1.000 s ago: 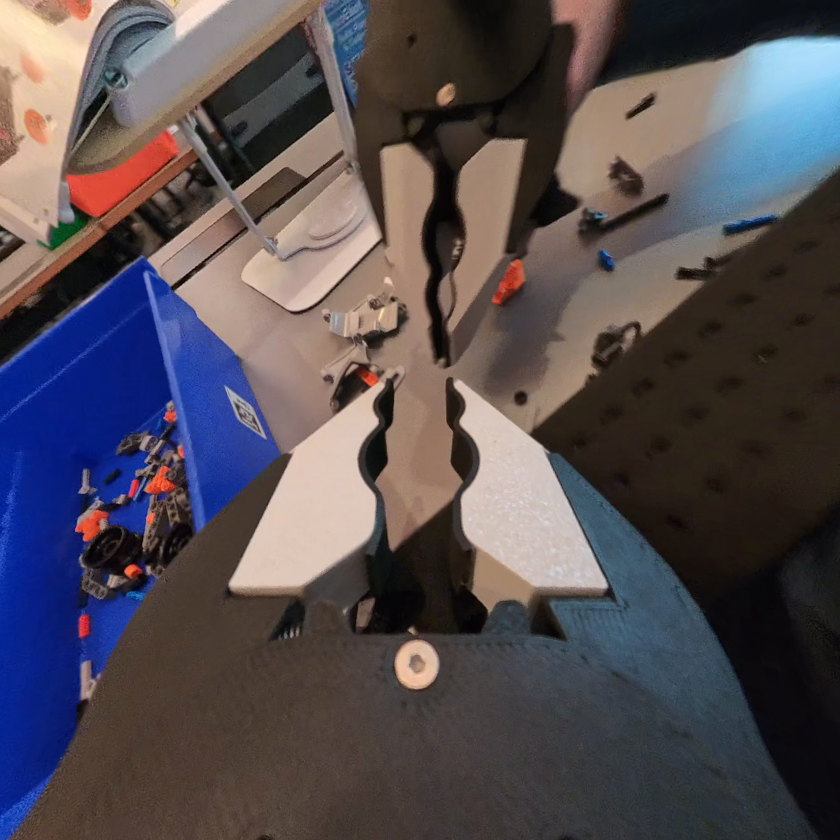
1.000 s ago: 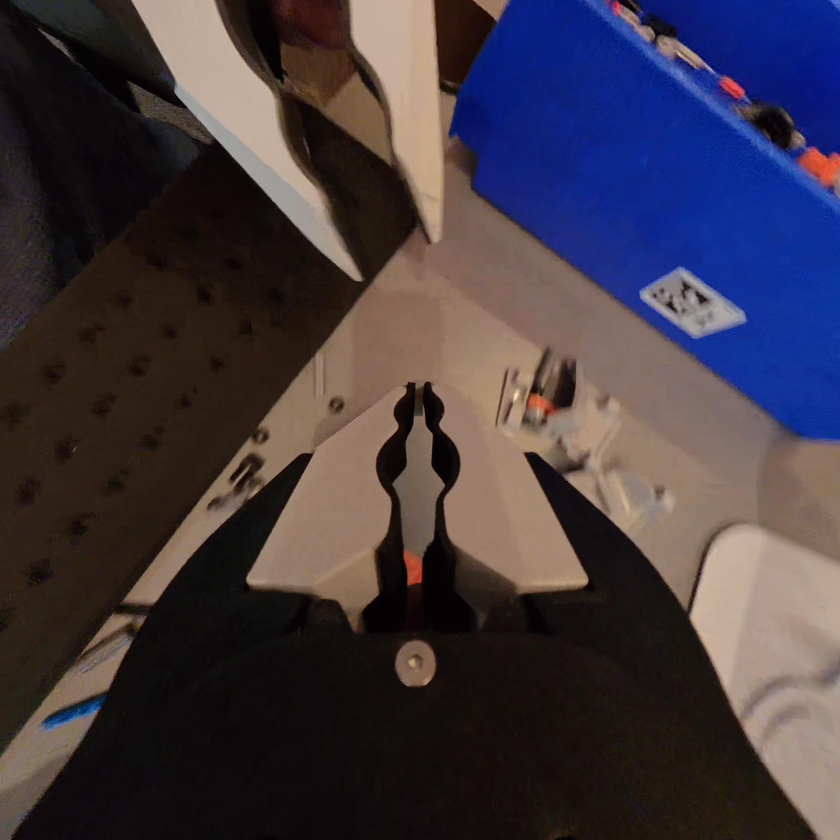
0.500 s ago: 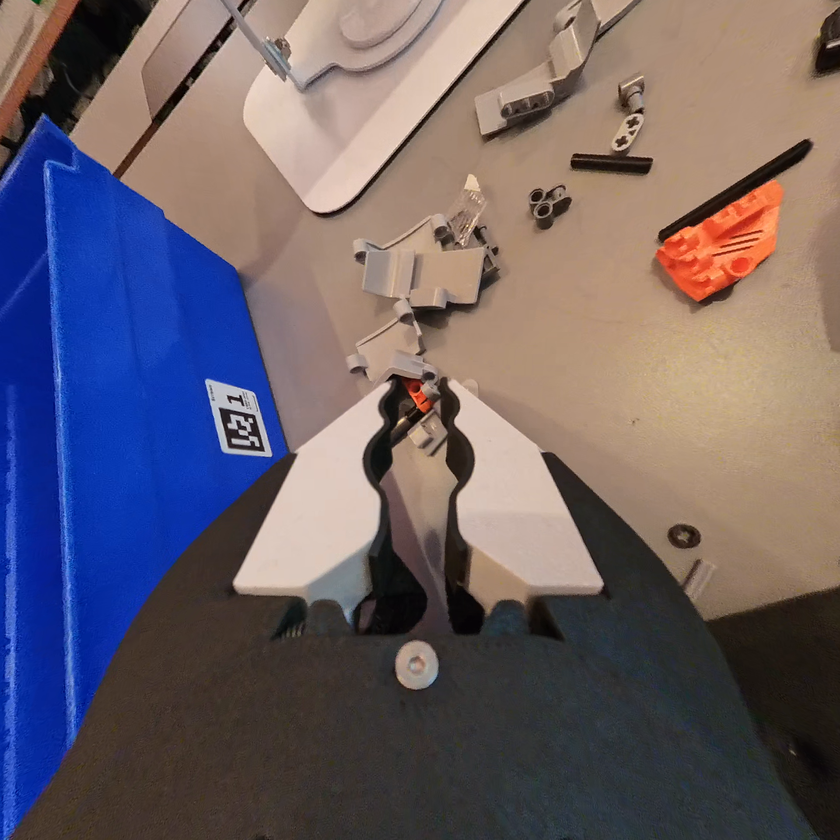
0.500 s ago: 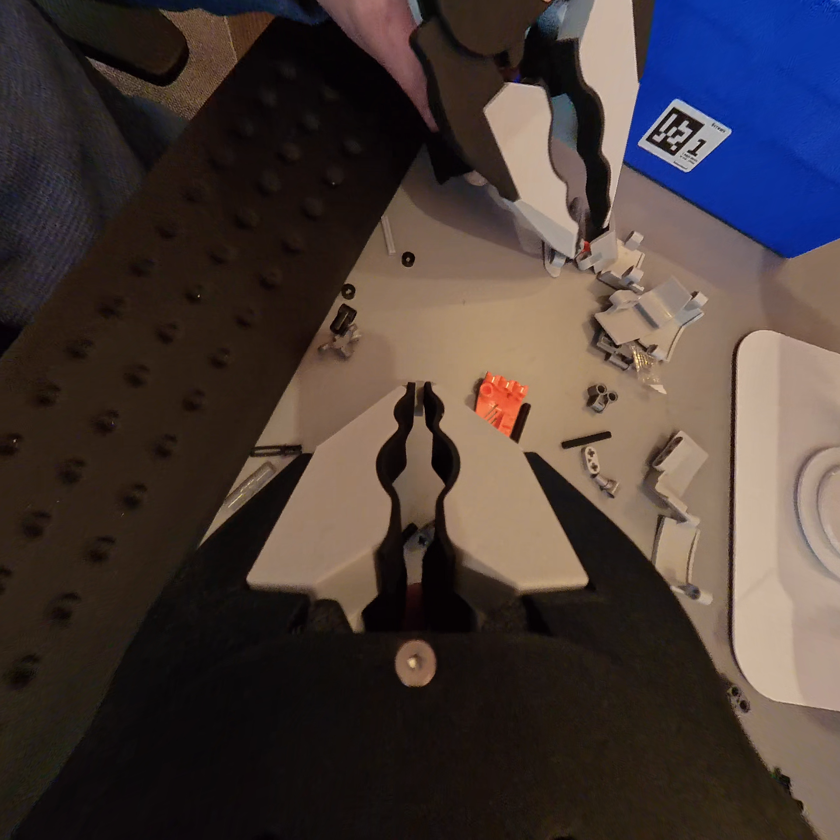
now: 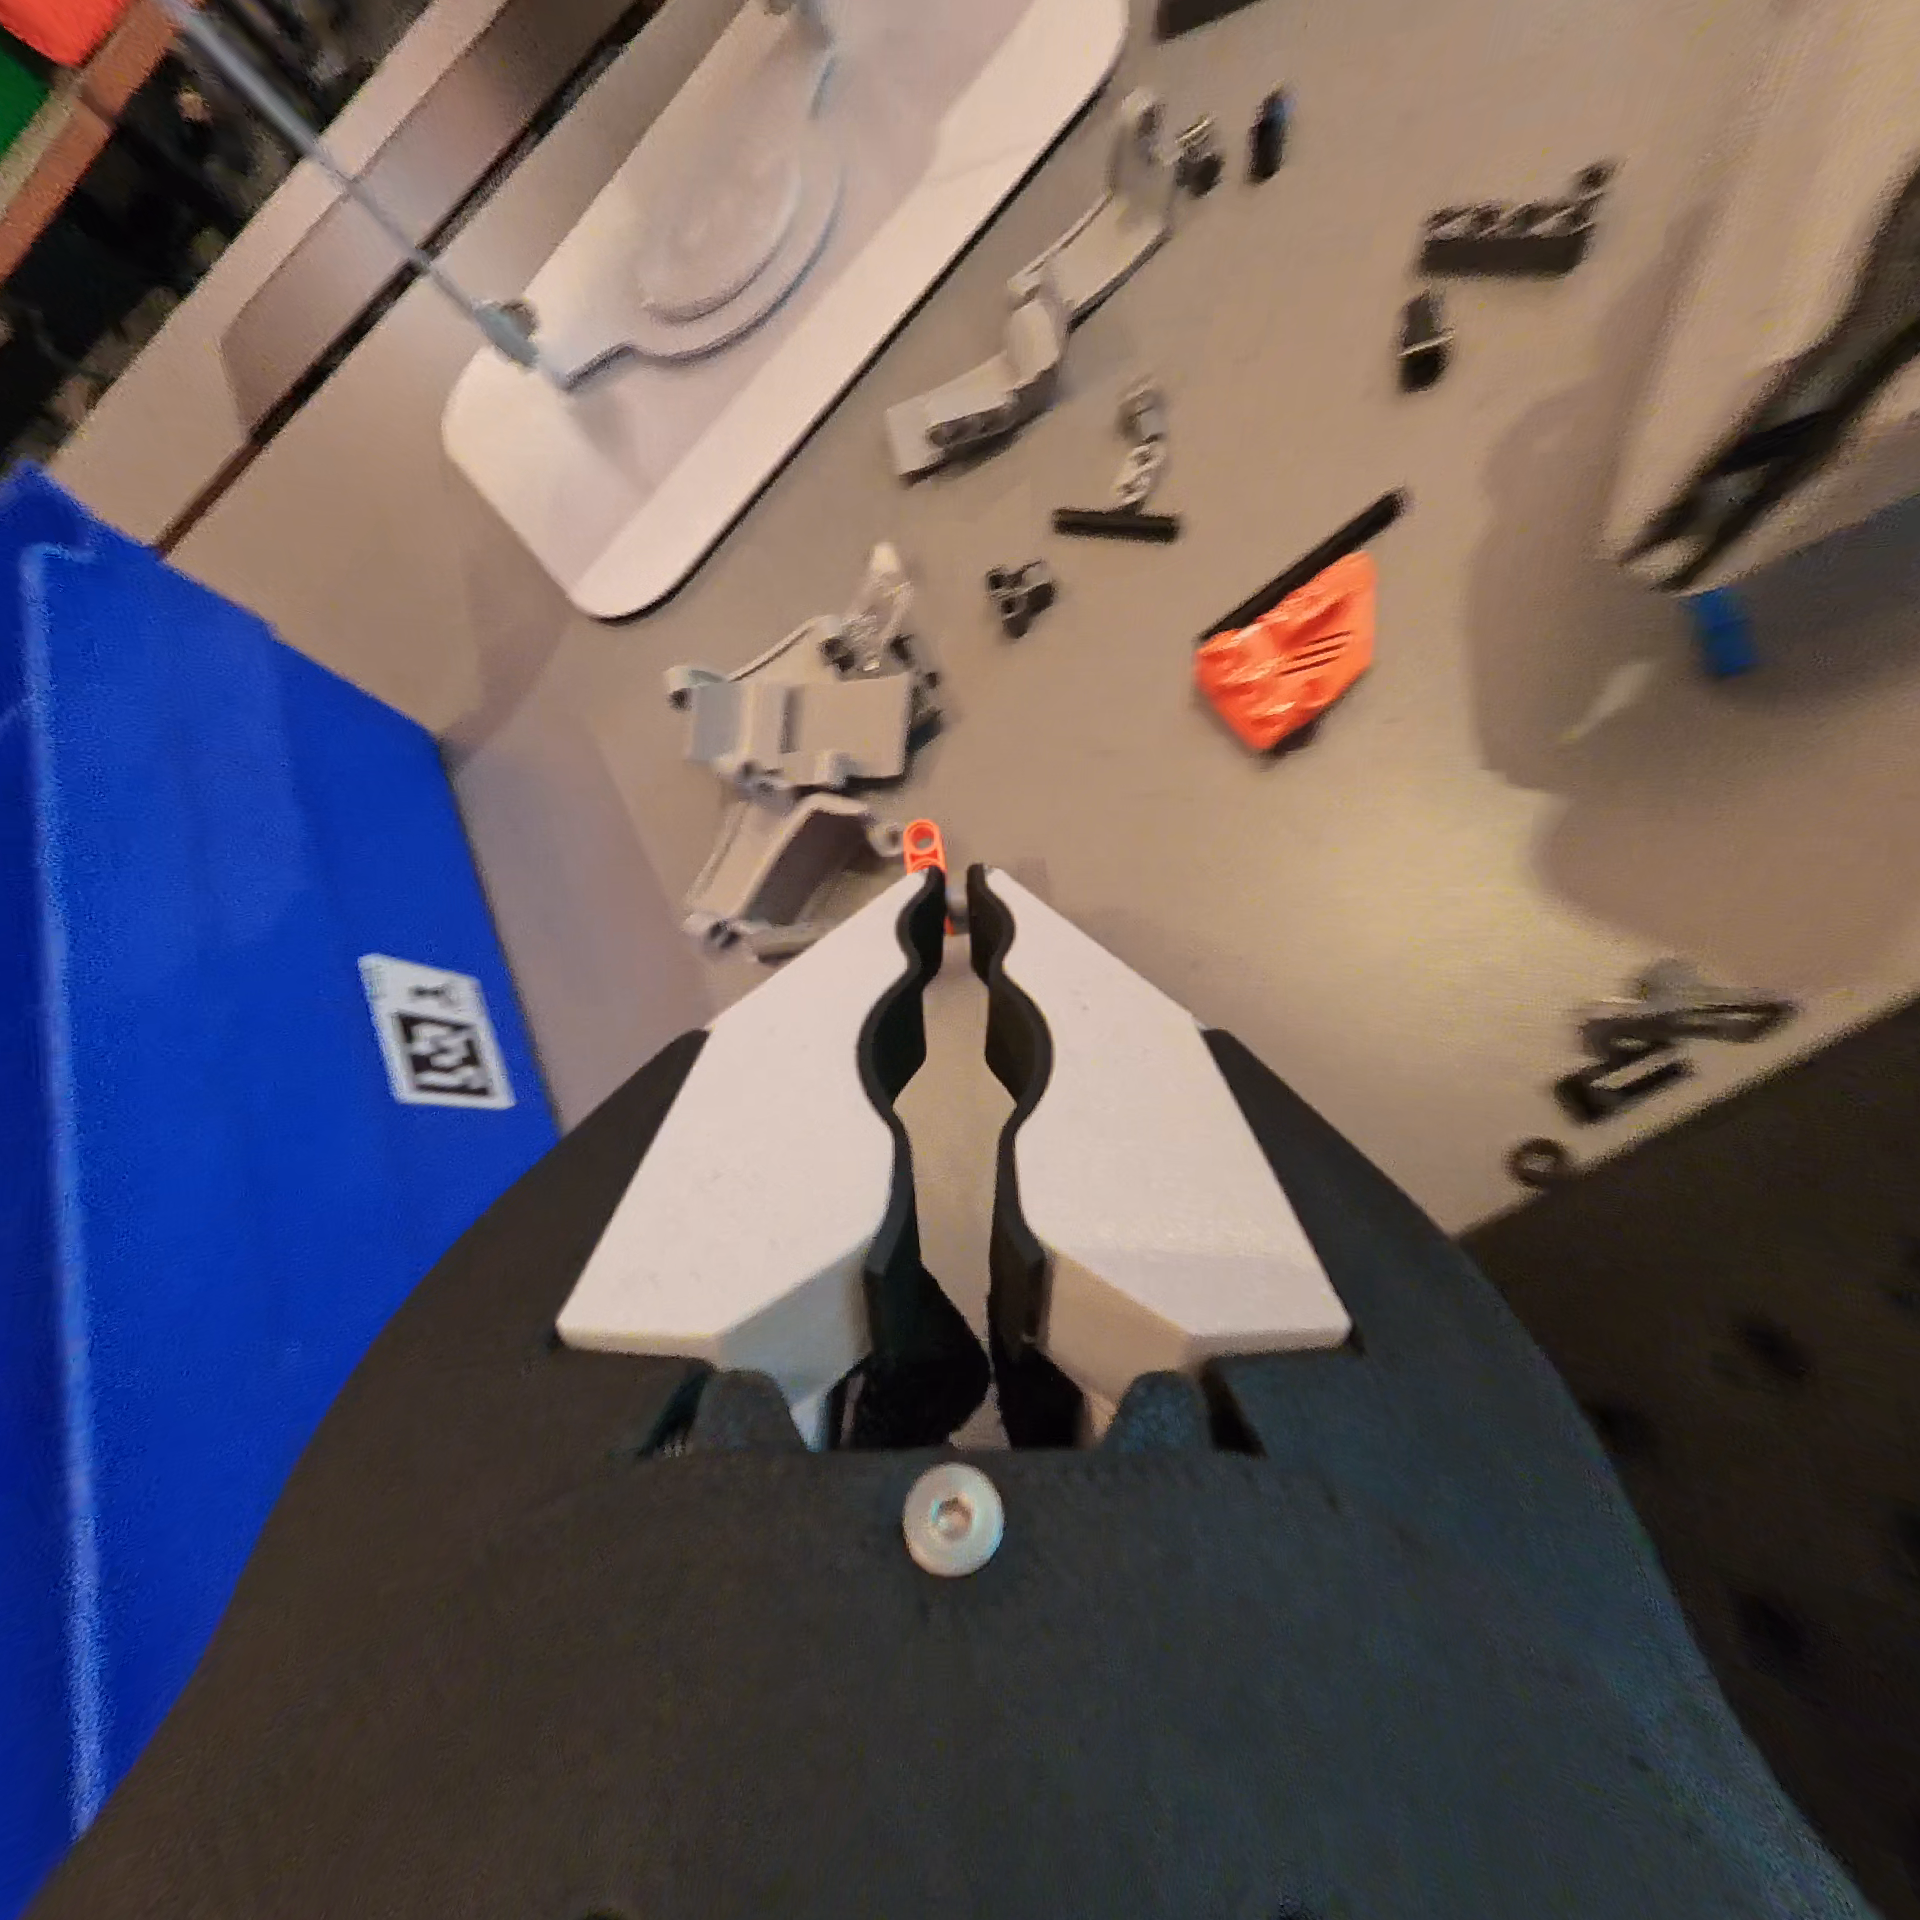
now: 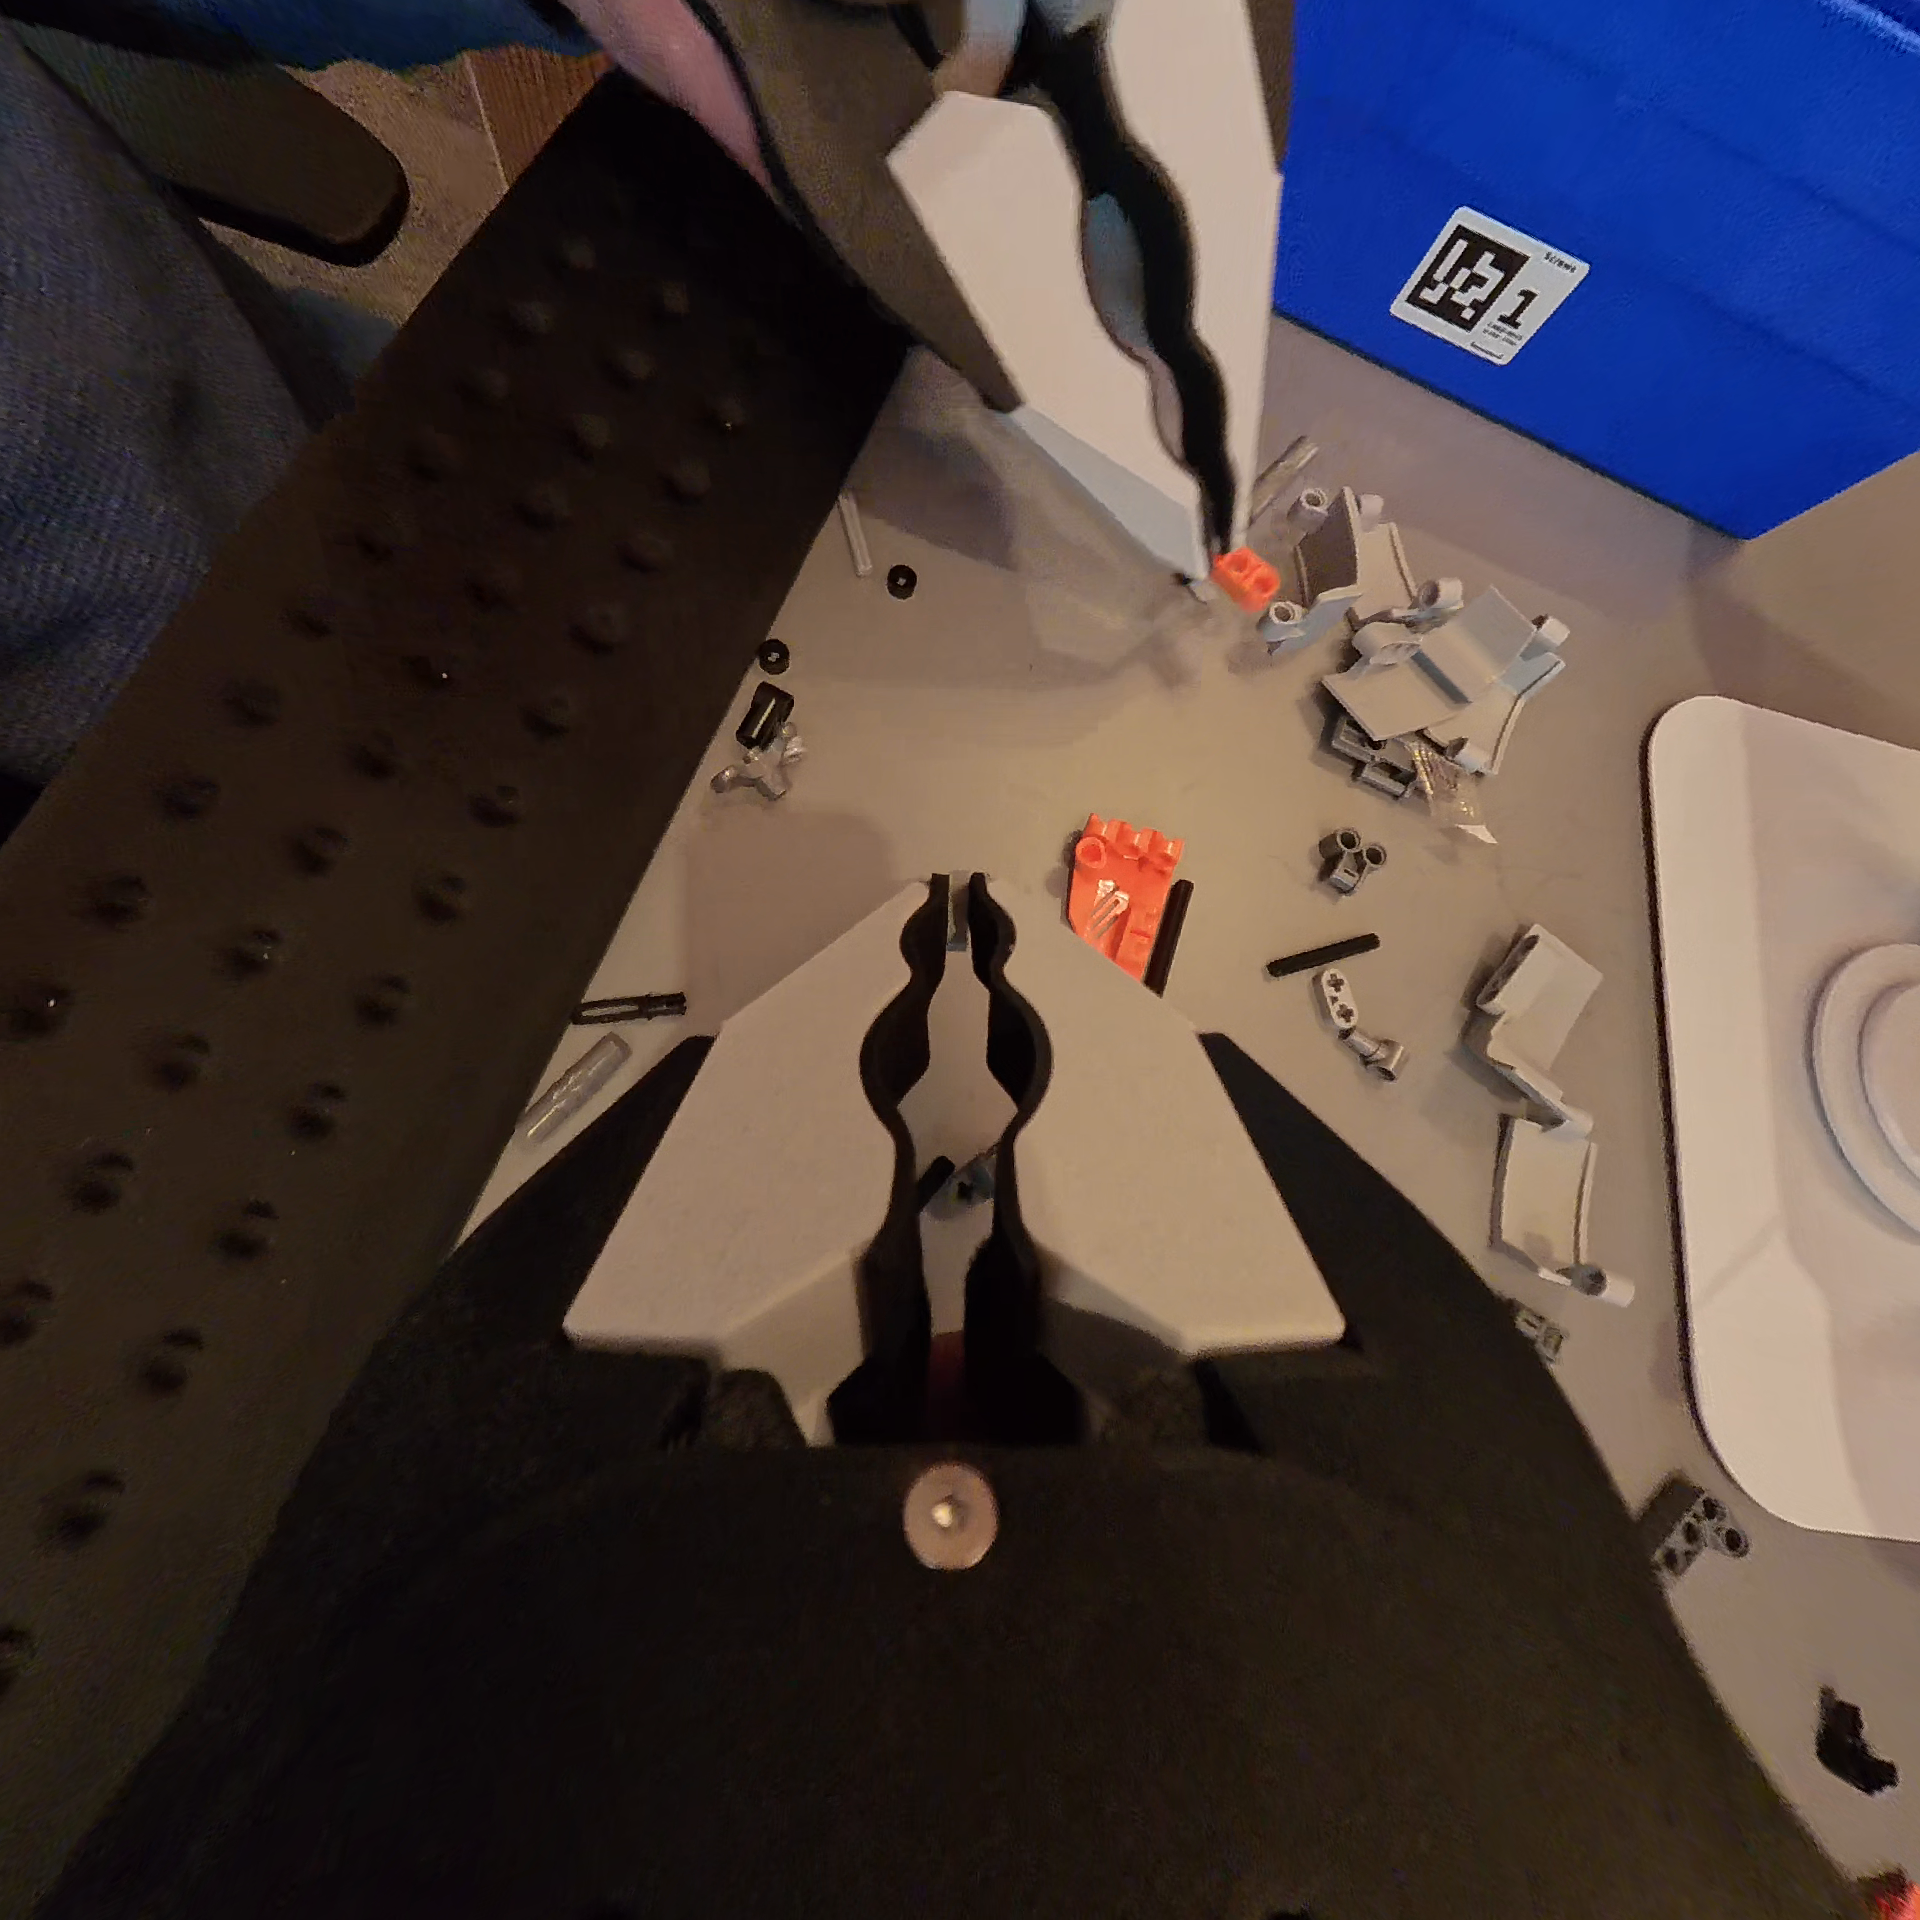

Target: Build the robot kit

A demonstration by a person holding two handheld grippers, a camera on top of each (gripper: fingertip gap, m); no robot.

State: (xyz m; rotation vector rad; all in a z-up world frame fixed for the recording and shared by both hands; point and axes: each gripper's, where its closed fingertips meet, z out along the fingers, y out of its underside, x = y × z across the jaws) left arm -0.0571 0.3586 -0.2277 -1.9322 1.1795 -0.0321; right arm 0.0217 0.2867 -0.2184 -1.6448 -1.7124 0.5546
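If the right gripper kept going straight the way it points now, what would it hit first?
Probably the bare grey table. The right gripper points at open tabletop, with the orange plate piece just right of that line; depth is uncertain.

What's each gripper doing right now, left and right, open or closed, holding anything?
Left gripper: closed on a small orange connector piece at its fingertips.
Right gripper: nearly closed on a small grey piece at its tips.
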